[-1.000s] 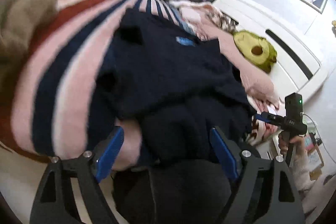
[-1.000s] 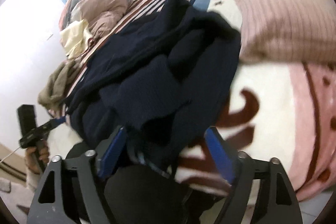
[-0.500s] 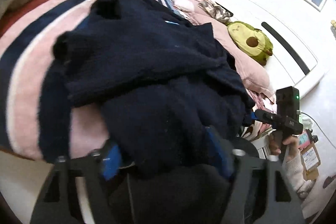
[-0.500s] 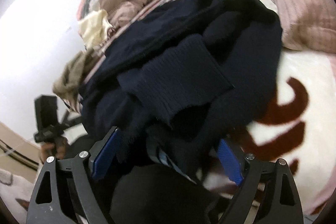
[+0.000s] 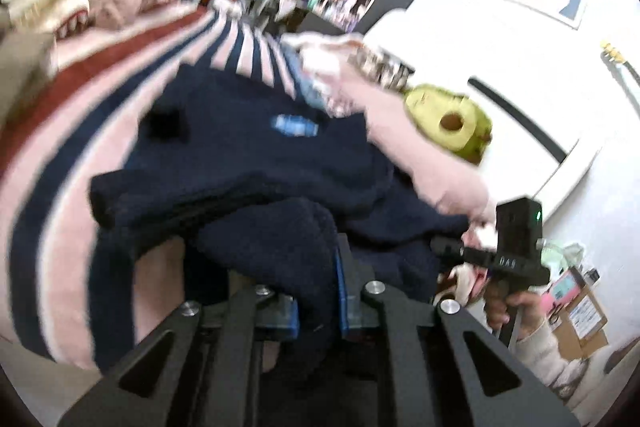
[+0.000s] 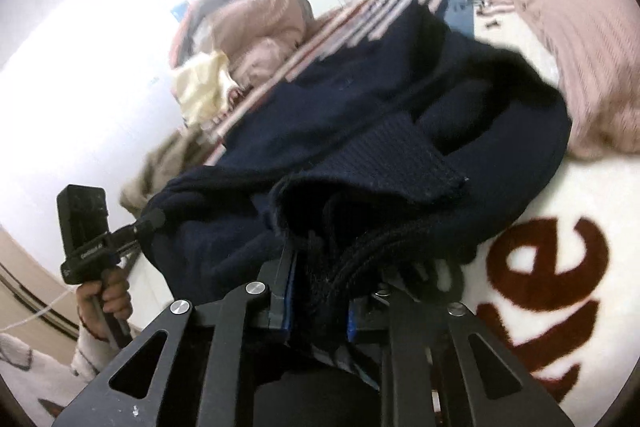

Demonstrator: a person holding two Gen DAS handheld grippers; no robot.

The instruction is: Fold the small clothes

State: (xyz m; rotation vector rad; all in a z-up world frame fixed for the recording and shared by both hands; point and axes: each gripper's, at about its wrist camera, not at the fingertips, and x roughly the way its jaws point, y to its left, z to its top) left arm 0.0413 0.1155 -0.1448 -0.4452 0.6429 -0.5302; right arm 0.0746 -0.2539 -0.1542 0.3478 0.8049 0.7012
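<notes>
A navy blue knitted sweater (image 5: 248,155) lies bunched on the bed, with a small light-blue label on its chest. My left gripper (image 5: 318,303) is shut on a fold of its near edge, blue pads pressed against the cloth. In the right wrist view the same sweater (image 6: 360,147) fills the middle, its ribbed hem folded over. My right gripper (image 6: 318,303) is shut on its other near edge. Each view shows the other gripper held at the sweater's far side: the right gripper in the left wrist view (image 5: 512,251) and the left gripper in the right wrist view (image 6: 92,239).
The sweater rests on a pink, navy and red striped blanket (image 5: 80,115). A pink pillow (image 6: 580,39) and a white fleece with brown letters (image 6: 560,267) lie on the right. A green avocado plush (image 5: 452,123) sits by the white headboard. Piled clothes (image 6: 248,39) lie at the bed's far side.
Both grippers were open around the sweater's near edge a second ago. Both have closed on the cloth and lifted it a little.
</notes>
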